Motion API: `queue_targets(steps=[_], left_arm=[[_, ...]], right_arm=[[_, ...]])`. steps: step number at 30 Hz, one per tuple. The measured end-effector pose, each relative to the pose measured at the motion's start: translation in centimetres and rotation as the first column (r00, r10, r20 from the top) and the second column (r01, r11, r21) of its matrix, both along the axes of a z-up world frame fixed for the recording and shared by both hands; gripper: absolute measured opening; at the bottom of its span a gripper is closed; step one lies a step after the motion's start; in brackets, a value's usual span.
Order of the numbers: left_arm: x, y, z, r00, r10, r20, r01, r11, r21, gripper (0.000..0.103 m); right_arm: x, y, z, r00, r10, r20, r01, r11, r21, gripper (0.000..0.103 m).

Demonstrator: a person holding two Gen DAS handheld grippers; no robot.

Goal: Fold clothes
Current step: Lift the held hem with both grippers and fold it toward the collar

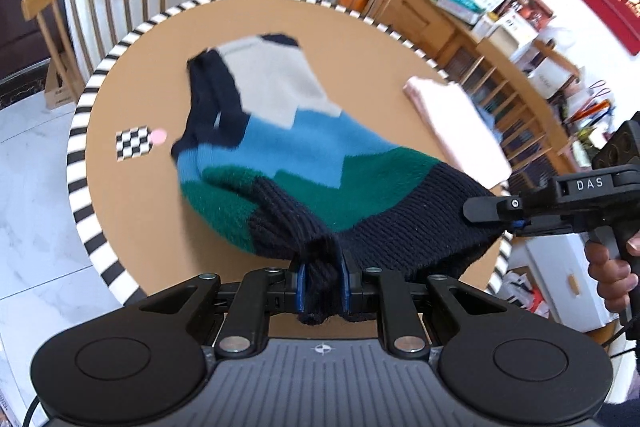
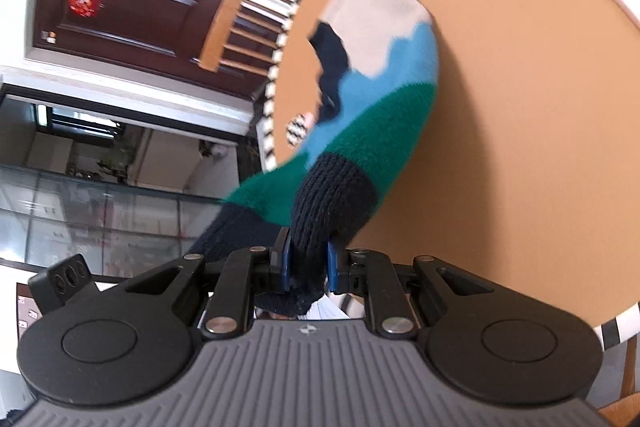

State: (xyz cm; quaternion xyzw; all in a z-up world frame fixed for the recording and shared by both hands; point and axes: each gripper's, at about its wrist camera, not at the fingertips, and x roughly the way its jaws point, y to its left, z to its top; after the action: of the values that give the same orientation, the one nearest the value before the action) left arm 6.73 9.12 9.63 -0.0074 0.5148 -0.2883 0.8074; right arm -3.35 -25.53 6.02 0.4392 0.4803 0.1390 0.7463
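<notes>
garment: a colour-block knit sweater (image 1: 304, 147) (navy, cream, blue, green bands) is seen partly raised off the round table (image 1: 360, 23); the cream and navy far end is judged to rest on the tabletop, the navy ribbed hem is held up at the near edge.
left gripper: the left gripper (image 1: 323, 287) is clenched on a bunched fold of the navy ribbed hem, knit is pressed between the blue pads, a tuft hangs out below them.
right gripper: the right gripper (image 2: 307, 263) is clamped on the other navy hem corner; in the left wrist view it is seen at the right (image 1: 486, 209), held by a hand (image 1: 612, 267).
hem state: the hem is stretched between the two grips, the body sags down toward the table (motion blur on the far fabric, edges are not read cleanly).
sleeves: a navy sleeve is seen lying along the left side of the body; whether both sleeves are tucked cannot be told.
done so far: one pale pink folded cloth (image 1: 460, 123) is laid at the right side of the table, taken as already finished.
left to do: the hem is judged to need carrying over toward the collar end, then laying flat, release, likely one more fold.
progress: judged early to mid for this sweater; no completed crease is visible.
other: a checkered marker (image 1: 134, 143) lies on the table left of the sweater, untouched.
</notes>
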Motion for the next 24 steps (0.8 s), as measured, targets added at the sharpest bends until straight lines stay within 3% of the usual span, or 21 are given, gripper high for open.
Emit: queue_targets(steps=[8,18,22,24], left_arm=[[5.7,-1.3,0.6,0.995,0.075,0.061,-0.078,0.996,0.045,0.017],[13.5,-2.9,1.4,0.973,0.203,0.112,-0.209,0.977,0.044,0.017],[16.7,-3.7,0.8,0.962,0.255,0.098,-0.262,0.963,0.067,0.015],[18.1,-4.2,0.1,0.958,0.272,0.095,-0.280,0.956,0.083,0.015]], right_arm=[[6.8,-0.4,-1.0,0.998,-0.037,-0.041,0.037,0.999,0.018,0.017],[15.4,-2.2,-1.8,0.994,-0.107,-0.008,0.108,0.991,0.081,0.017],[18.6,-3.1,-1.7,0.992,-0.124,0.029,0.121,0.989,0.084,0.008],[20.2,-3.4,-1.6,0.992,-0.110,0.056,0.109,0.994,0.031,0.005]])
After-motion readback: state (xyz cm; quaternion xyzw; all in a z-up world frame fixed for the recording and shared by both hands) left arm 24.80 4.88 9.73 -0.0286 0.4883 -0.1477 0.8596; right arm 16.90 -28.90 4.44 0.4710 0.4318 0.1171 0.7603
